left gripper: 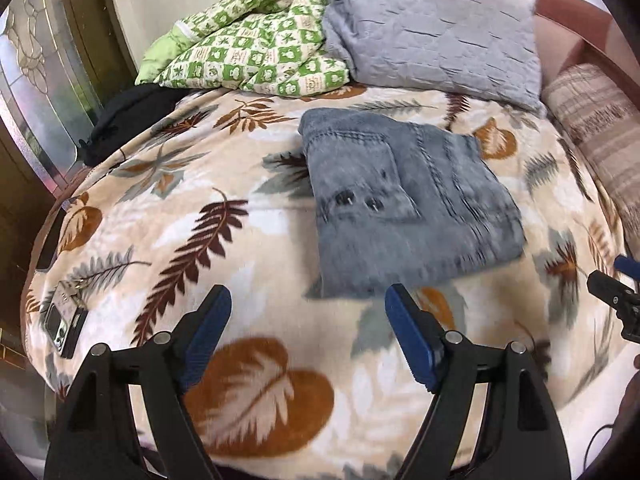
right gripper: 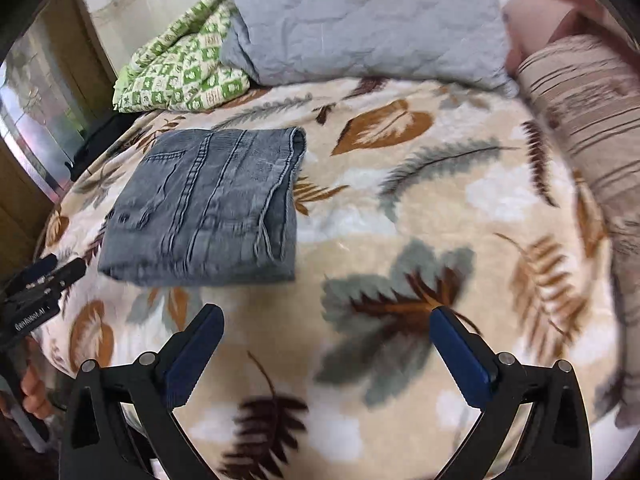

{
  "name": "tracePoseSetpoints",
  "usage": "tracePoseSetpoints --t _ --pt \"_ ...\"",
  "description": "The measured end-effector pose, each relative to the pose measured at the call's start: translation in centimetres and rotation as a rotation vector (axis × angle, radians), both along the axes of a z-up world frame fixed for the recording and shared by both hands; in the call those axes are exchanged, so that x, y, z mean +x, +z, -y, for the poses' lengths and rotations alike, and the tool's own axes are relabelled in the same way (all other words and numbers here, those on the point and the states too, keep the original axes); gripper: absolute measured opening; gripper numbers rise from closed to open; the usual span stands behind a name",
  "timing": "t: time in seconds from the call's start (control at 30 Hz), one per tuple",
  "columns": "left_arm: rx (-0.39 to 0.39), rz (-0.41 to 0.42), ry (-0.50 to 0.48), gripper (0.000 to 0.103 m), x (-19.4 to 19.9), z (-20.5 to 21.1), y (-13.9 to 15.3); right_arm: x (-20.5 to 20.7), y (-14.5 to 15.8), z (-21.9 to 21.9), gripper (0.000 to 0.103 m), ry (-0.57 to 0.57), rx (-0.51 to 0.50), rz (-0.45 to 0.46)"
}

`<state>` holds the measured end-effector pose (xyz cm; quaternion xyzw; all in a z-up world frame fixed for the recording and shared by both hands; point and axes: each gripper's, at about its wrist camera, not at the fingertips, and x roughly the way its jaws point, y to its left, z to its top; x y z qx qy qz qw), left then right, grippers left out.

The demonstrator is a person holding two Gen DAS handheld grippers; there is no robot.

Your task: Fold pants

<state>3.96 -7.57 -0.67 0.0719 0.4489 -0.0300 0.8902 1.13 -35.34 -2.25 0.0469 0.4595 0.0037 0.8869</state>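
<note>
Leaf-print bed [left gripper: 248,392], folded jeans [left gripper: 404,204], quilts [left gripper: 432,36], phone [left gripper: 64,328]

Near the folded grey-blue denim pants [left gripper: 408,204], the leaf-patterned fleece bed blanket [left gripper: 248,240] lies bare and passable. Far off, a green checked quilt [left gripper: 256,48] and grey quilted pillow [left gripper: 432,28] block; a striped cushion [right gripper: 592,120] walls the right.
</note>
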Motion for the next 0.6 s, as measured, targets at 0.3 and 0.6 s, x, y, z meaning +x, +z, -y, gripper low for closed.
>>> tracePoseSetpoints --t 0.3,0.6 --pt "0.025 0.007 -0.037 0.082 -4.1 0.3 0.4 -5.1 0.9 -1.6 0.103 0.056 -0.097 0.081" --pt "-0.001 -0.056 -0.108 0.082 -6.3 1.3 0.2 -5.7 0.4 -2.0 0.103 0.07 -0.05 0.075"
